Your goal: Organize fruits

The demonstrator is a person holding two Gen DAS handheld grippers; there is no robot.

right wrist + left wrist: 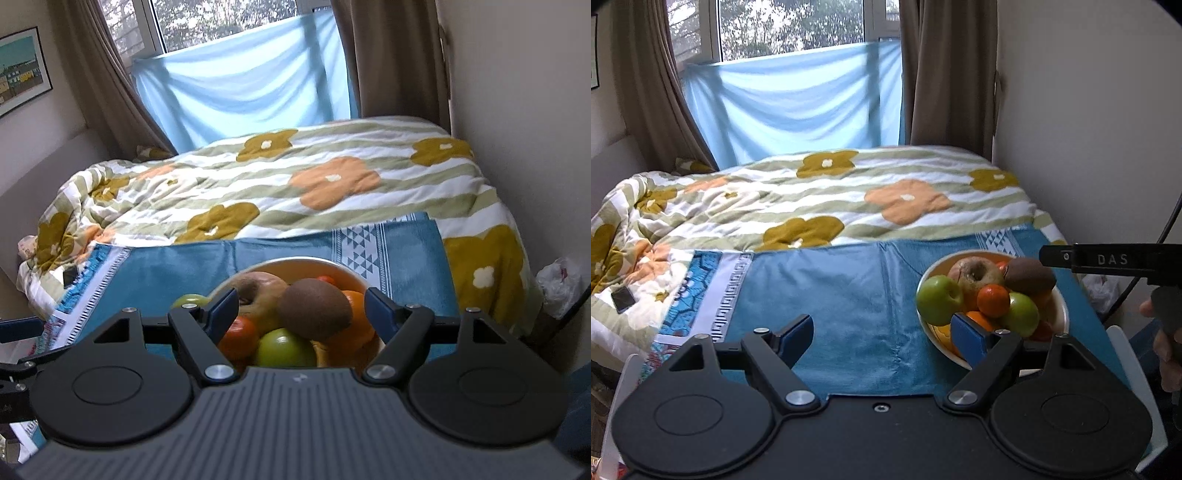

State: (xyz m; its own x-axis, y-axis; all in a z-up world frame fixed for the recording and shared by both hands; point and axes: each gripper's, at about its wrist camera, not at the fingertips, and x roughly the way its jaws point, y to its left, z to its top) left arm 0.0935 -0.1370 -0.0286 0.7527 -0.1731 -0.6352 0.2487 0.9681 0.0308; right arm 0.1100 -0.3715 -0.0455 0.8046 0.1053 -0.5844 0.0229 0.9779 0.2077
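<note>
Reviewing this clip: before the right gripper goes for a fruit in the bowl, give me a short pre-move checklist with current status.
1. Right gripper open: ok, jaws spread wide, nothing held.
2. Right gripper lined up with the kiwi: ok, the kiwi sits between the fingers in the right wrist view.
3. Kiwi unobstructed: ok, it lies on top of the pile.
4. Left gripper clear of the bowl: not ok, its right finger overlaps the bowl's near side.
5. Bowl steady on the blue cloth: cannot tell.
</note>
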